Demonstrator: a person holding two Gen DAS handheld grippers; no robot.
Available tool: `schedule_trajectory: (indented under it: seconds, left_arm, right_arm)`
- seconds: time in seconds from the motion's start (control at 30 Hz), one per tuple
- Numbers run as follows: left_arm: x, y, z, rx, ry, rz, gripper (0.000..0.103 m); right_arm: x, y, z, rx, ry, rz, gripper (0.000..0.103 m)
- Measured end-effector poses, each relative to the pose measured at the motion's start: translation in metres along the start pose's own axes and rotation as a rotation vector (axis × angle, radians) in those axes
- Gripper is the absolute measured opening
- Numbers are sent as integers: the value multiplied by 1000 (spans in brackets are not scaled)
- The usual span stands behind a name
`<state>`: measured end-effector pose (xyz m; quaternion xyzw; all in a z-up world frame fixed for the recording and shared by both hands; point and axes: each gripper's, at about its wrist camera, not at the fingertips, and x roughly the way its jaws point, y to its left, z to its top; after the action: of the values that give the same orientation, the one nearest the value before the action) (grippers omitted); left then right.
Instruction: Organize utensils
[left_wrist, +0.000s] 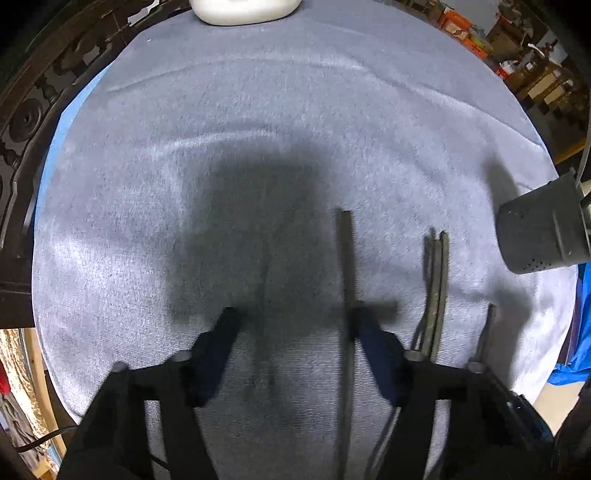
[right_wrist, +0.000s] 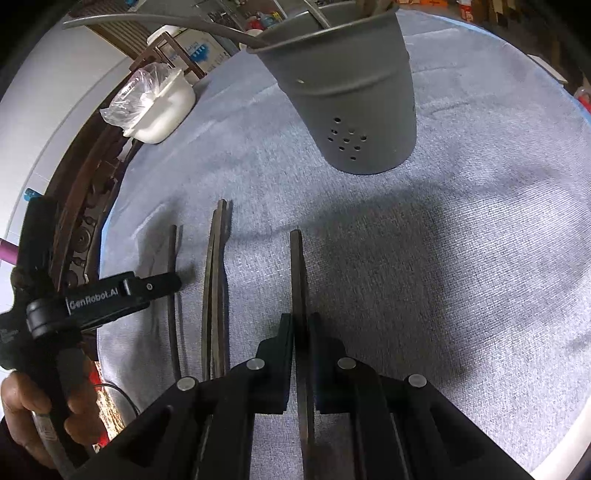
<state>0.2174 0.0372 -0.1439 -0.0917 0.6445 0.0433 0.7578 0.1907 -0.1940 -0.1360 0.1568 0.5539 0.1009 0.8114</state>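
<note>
Counter (right_wrist: 461, 229), one, round, covered by a grey-blue cloth.

Utensil holder (right_wrist: 343, 96), one: grey cup with small holes in its side, standing upright on the cloth toward the far side, ahead of my right hand-held gripper. Utensil handles stick out of its top; I cannot count them.

Chopsticks, four loose dark sticks lying lengthwise on the cloth:
- One single chopstick (right_wrist: 173, 295), leftmost, with my left hand-held gripper (left_wrist: 291, 325) over it, fingers spread apart and gripping nothing.
- One pair of chopsticks (right_wrist: 216, 280), touching each other, just right of the single one.
- One held chopstick (right_wrist: 297, 273), clenched between the fingers of my right hand-held gripper (right_wrist: 300, 325), pointing toward the holder.

White container (right_wrist: 162, 107), one, with a clear plastic bag in it, at the counter's far left edge, well apart from the chopsticks.
</note>
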Motion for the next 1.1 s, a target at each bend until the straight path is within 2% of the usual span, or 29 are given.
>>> schedule_trajectory:
  seconds: [0.13, 0.27, 0.4, 0.5, 0.57, 0.6, 0.8, 0.97, 1.1]
  left_arm:
    - [2, -7, 10, 33, 11, 10, 62]
    - [2, -18, 13, 49, 12, 1, 62]
    - [2, -20, 14, 81, -13, -8, 60]
    - [-4, -25, 9, 101, -27, -12, 43]
    - [-6, -24, 7, 117, -29, -29, 15]
    - [-6, -22, 7, 126, -25, -50, 11]
    - [-9, -30, -6, 209, -35, -89, 10]
    - [-11, -43, -26, 325, -27, -144, 10]
    - [-11, -33, -30, 355, -20, -164, 10]
  right_arm:
    - [0, 1, 2, -12, 12, -3, 10]
    - [3, 5, 9, -9, 60, -18, 12]
    - [4, 14, 17, -27, 98, -87, 13]
    - [0, 22, 23, -45, 81, -114, 13]
    - [-1, 24, 28, -46, 74, -141, 13]
    - [0, 24, 30, -45, 75, -152, 13]
    - [6, 26, 40, -29, 66, -161, 18]
    - [5, 15, 42, 17, 76, -119, 18]
    - [-5, 4, 43, 64, 68, -69, 18]
